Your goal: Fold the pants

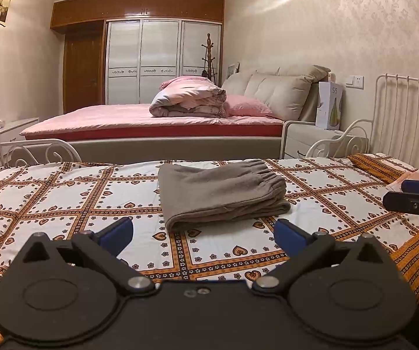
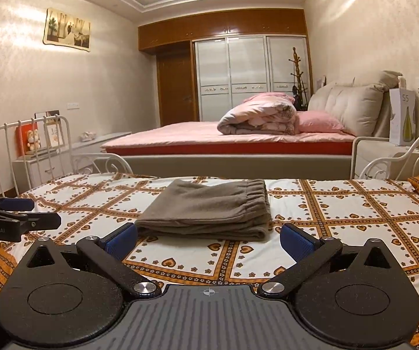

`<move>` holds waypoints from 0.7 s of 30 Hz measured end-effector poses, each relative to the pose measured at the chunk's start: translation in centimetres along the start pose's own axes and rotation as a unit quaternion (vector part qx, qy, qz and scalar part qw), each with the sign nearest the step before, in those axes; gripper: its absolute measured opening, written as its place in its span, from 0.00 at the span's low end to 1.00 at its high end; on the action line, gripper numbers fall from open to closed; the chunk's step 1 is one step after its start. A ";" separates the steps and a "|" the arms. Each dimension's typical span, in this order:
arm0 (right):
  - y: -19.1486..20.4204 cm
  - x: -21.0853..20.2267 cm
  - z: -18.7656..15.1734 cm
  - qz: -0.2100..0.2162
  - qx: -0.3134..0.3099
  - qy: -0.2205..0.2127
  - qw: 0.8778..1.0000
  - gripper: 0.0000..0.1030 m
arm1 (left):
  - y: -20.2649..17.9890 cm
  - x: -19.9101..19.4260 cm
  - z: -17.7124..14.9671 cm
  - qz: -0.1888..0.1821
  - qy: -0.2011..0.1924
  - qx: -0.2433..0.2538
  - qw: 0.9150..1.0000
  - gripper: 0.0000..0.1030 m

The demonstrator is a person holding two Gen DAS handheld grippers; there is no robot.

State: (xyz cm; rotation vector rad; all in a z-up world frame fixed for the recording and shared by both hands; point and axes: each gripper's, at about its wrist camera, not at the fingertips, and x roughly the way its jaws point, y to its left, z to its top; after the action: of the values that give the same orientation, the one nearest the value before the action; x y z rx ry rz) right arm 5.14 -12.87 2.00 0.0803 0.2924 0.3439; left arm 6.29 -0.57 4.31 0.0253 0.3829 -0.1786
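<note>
Both your tongs are spread wide and empty, left gripper (image 1: 203, 233) and right gripper (image 2: 208, 240) just short of the folded grey pants (image 1: 221, 194) lying mid-bedspread (image 1: 63, 198), pink bed (image 1: 151, 119) beyond.

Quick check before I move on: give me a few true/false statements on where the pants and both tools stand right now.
1. The pants lie folded in a compact stack on the patterned bedsheet. True.
2. The left tool is shut on the pants. False: it is open, short of them, holding nothing.
3. The right tool is open. True.
4. The elastic waistband is hidden inside the fold. False: it shows on top, at the right side.
5. The pants hang off the bed's edge. False: they rest fully on the sheet.
</note>
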 end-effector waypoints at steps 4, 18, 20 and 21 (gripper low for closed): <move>-0.1 0.1 0.0 0.000 0.000 0.001 1.000 1.00 | 0.0 0.0 0.0 0.001 -0.001 0.000 1.000 0.94; -0.2 0.0 0.0 0.000 0.001 -0.002 1.000 1.00 | 0.0 0.0 0.0 0.000 -0.004 0.001 1.000 0.94; -0.2 -0.1 0.0 0.000 0.000 -0.002 1.000 1.00 | 0.0 0.0 -0.1 0.000 -0.004 0.001 1.000 0.94; -0.2 -0.1 0.0 0.000 0.000 -0.003 1.000 1.00 | 0.0 -0.1 -0.1 0.001 -0.004 0.002 1.000 0.94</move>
State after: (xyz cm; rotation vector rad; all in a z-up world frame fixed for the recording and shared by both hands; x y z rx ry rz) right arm 5.15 -13.06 1.99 0.0821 0.2870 0.3440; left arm 6.21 -0.60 4.28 0.0279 0.3750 -0.1776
